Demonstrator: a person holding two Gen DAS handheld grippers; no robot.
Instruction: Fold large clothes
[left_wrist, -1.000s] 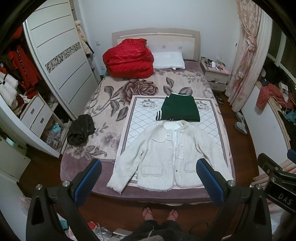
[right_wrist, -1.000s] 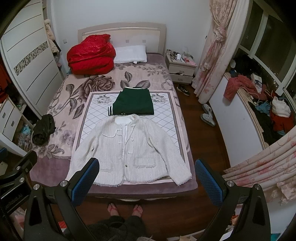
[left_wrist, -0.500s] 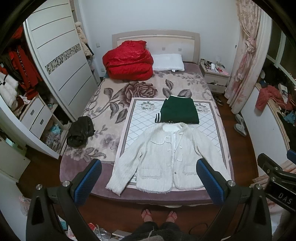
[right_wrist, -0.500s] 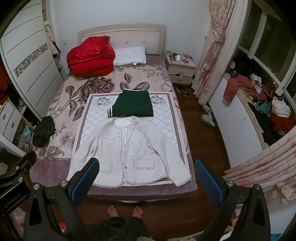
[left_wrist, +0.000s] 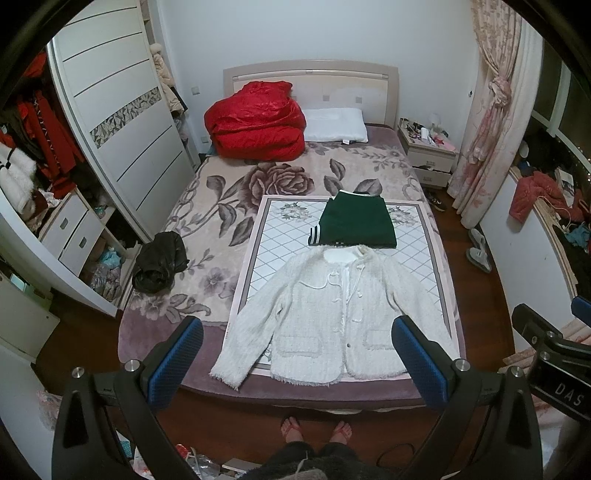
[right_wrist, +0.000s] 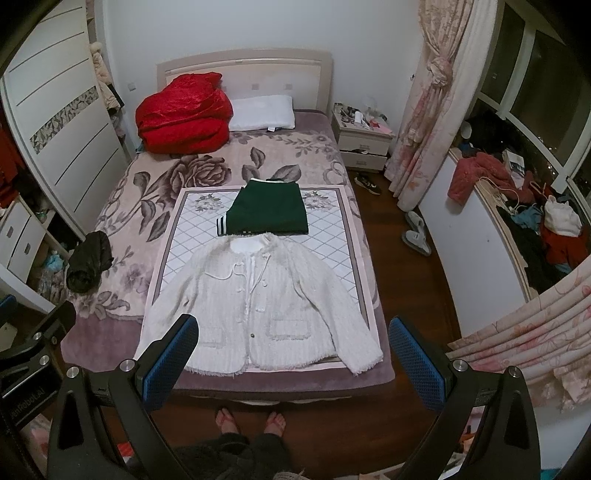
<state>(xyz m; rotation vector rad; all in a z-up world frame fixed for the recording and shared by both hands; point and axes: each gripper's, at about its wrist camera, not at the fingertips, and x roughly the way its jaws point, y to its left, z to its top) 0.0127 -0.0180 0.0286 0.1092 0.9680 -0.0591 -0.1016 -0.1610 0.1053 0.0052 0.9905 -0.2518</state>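
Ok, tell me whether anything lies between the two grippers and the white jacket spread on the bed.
Nothing visible does. The left gripper and right gripper hover open above the bed's foot, and the white jacket lies flat and uncovered. The folded green garment sits beyond its collar, out of the way.

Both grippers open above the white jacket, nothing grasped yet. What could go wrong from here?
1. The white jacket has its hem and left cuff at the bed edge; a pull toward the person may drag it off.
2. Its collar touches the folded green garment, which a fold could disturb.
3. The loose cords at the front might snag.
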